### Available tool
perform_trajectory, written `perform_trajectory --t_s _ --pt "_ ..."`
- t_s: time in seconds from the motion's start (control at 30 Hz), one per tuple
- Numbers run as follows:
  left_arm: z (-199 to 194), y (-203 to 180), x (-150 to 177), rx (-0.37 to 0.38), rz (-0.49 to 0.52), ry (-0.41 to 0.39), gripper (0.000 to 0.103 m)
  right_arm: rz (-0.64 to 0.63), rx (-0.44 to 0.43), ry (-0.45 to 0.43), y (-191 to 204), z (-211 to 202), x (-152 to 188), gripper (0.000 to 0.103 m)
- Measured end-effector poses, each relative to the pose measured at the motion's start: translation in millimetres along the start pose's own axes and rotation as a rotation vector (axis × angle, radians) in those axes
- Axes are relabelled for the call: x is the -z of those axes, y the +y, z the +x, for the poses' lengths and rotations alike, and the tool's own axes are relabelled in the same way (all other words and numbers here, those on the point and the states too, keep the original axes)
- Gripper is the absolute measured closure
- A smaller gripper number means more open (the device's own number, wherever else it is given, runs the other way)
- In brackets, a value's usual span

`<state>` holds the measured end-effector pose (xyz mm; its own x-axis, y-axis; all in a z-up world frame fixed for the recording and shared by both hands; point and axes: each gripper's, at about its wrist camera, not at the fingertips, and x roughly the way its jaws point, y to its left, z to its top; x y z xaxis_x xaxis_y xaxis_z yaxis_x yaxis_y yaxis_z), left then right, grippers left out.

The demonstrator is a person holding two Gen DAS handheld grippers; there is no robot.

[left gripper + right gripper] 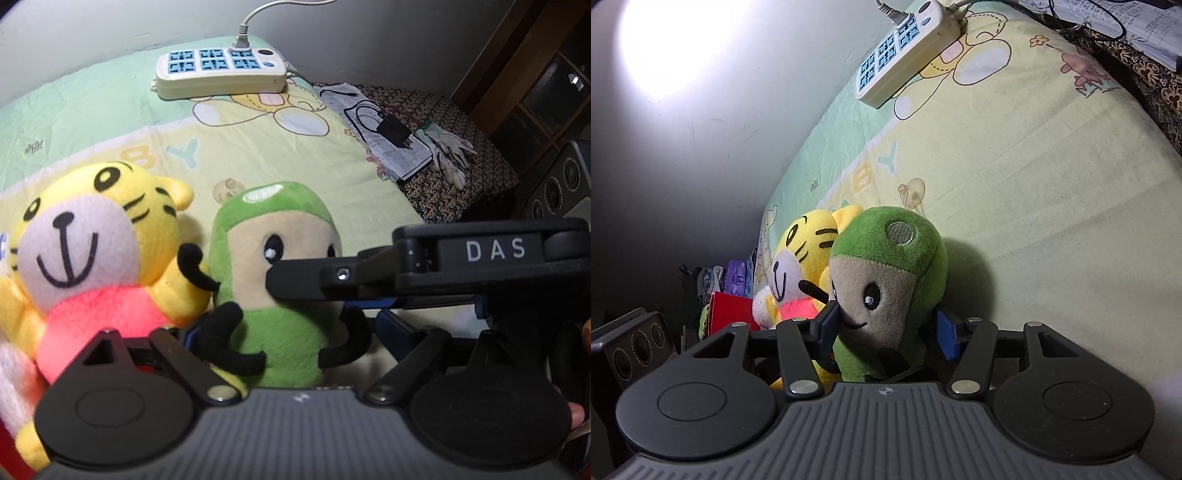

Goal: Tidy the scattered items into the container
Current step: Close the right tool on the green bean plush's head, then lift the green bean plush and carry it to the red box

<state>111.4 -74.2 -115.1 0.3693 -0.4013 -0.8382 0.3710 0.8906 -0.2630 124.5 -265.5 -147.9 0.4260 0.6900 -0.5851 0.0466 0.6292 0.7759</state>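
A green plush toy (273, 280) stands upright on the cartoon bed sheet (110, 122), shoulder to shoulder with a yellow tiger plush (92, 236) on its left. In the right wrist view my right gripper (886, 326) is shut on the green plush toy (890, 273), one blue pad (827, 325) pressing its face and the other against its side. That gripper's black finger (295, 282) crosses the toy's face from the right. My left gripper (288, 328) is open, its blue pads flanking the toy's lower body and black arms without pressing. The tiger plush (805, 266) leans behind.
A white power strip (221, 74) with a plugged cable lies at the far end by the wall. To the right are papers with a black charger (395, 133) and white gloves (450, 155). A grey device with round dials (561, 184) stands beyond the bed's edge. A red box (731, 310) sits behind the tiger.
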Motion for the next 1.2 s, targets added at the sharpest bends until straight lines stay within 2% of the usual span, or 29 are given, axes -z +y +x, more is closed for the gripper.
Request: perform_trajectory --t_s 0.4,0.73,1.0,1.2 --pt "-28 -28 43 0.032 0.043 0.019 0.016 -0.001 0.015 0.034 10 -32 45 0.046" --pt "-61 -34 88 0.023 0.033 0.051 0.016 -0.088 0.023 0.097 36 -35 88 0.046" --pt "-94 -13 128 -0.030 -0.047 0.040 0.016 -0.190 -0.011 0.201 69 -9 121 0.046" --pt "-122 20 156 -0.047 -0.122 0.028 0.016 -0.243 -0.021 0.261 100 16 149 0.046"
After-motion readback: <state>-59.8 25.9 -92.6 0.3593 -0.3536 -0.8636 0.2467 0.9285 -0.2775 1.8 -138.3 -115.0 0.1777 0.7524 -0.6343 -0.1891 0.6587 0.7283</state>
